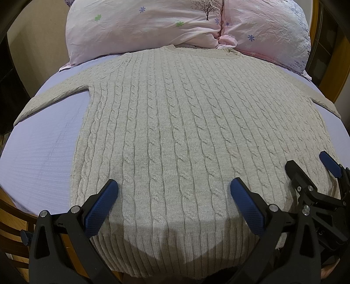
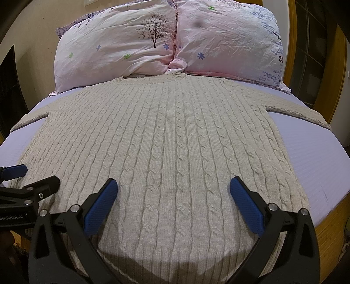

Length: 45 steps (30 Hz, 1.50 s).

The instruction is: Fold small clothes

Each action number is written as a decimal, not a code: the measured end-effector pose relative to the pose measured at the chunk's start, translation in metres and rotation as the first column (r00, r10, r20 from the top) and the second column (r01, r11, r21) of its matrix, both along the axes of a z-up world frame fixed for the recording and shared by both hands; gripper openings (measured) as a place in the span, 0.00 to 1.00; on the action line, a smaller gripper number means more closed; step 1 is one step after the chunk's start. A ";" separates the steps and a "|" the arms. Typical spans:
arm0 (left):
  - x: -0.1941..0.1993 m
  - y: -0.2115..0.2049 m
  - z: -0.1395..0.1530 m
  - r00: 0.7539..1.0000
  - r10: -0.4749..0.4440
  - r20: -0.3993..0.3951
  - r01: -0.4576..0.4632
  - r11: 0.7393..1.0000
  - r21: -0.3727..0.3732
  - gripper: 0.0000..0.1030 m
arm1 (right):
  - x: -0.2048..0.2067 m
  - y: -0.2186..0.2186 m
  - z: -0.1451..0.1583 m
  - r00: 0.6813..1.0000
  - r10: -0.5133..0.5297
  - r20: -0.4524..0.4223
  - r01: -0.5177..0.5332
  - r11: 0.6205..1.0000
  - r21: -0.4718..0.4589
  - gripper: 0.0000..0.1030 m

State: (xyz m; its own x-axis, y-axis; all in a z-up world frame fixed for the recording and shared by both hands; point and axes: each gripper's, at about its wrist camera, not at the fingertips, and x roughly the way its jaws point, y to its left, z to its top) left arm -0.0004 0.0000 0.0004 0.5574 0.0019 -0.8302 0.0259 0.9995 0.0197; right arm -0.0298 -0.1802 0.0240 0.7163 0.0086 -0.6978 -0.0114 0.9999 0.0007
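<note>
A bed (image 1: 43, 153) fills nearly the whole of both views, covered in a pale lavender sheet with a fine woven grid and framed by a warm wooden surround (image 2: 328, 231) that shows along its edges. Behind it stands a plain beige wall (image 2: 43, 19), with dark furniture at the left and a wood-framed glazed door or cabinet (image 2: 315, 65) at the right.

Two pink pillows lie side by side at the head of the bed, touching in the middle: the left pillow (image 2: 113, 50) carries a printed tree and small flowers, the right pillow (image 2: 229, 43) has flowers and a purple pattern at its far edge.

The sweater (image 1: 175, 131), a beige cable-knit, lies flat and spread out on the sheet, collar touching the pillows and ribbed hem at the near edge of the bed. Its left sleeve (image 1: 54, 96) and right sleeve (image 2: 301, 113) stretch outward to either side, lying flat on the sheet.

The left gripper (image 1: 174, 192) hovers over the hem area on the left half of the sweater, its blue-padded fingers (image 1: 102, 205) spread wide apart with nothing between them. The right gripper (image 2: 174, 192) sits just beside it over the right half, likewise spread wide and holding nothing. Both cast shadows on the knit below.
</note>
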 end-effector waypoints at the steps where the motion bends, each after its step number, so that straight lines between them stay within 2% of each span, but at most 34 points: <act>1: 0.000 0.000 0.000 1.000 0.000 0.000 0.000 1.000 0.000 0.99 | 0.000 0.000 0.000 1.000 0.000 0.001 0.000 1.000 0.000 0.98; 28: 0.000 0.000 0.000 1.000 0.000 0.004 0.000 1.000 0.000 0.99 | 0.000 0.000 0.000 1.000 0.000 -0.004 0.000 1.000 -0.001 0.98; 35: 0.000 0.003 0.002 1.000 -0.011 0.004 0.011 1.000 0.003 0.99 | 0.004 -0.009 0.001 0.998 0.057 -0.002 -0.057 0.998 0.011 0.98; 37: 0.001 0.001 0.002 1.000 -0.019 0.012 0.019 1.000 0.005 0.99 | 0.005 -0.020 0.004 0.996 0.094 0.004 -0.094 0.993 0.071 0.98; 40: 0.001 0.002 0.003 0.998 -0.043 0.040 0.043 0.999 0.009 0.99 | 0.012 -0.067 0.025 0.996 0.073 0.041 -0.082 0.948 0.306 0.98; 41: 0.003 0.003 0.004 0.997 -0.061 0.042 0.061 0.998 0.008 0.99 | 0.015 -0.087 0.033 0.998 0.029 0.059 -0.048 0.933 0.357 0.98; 43: 0.003 0.005 0.009 0.996 -0.075 0.040 0.075 0.997 -0.007 0.99 | 0.025 -0.146 0.053 0.989 -0.131 0.074 0.084 0.892 0.445 0.98; 45: 0.006 0.016 0.020 0.992 -0.081 0.100 0.085 0.996 -0.035 0.99 | 0.036 -0.203 0.061 0.961 -0.271 0.057 0.204 0.830 0.520 0.98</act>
State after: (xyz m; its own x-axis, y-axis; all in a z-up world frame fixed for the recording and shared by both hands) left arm 0.0059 0.0157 0.0201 0.6331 -0.0789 -0.7700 0.1086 0.9940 -0.0125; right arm 0.0061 -0.3834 0.0855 0.8213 0.1531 -0.5496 0.1925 0.8324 0.5196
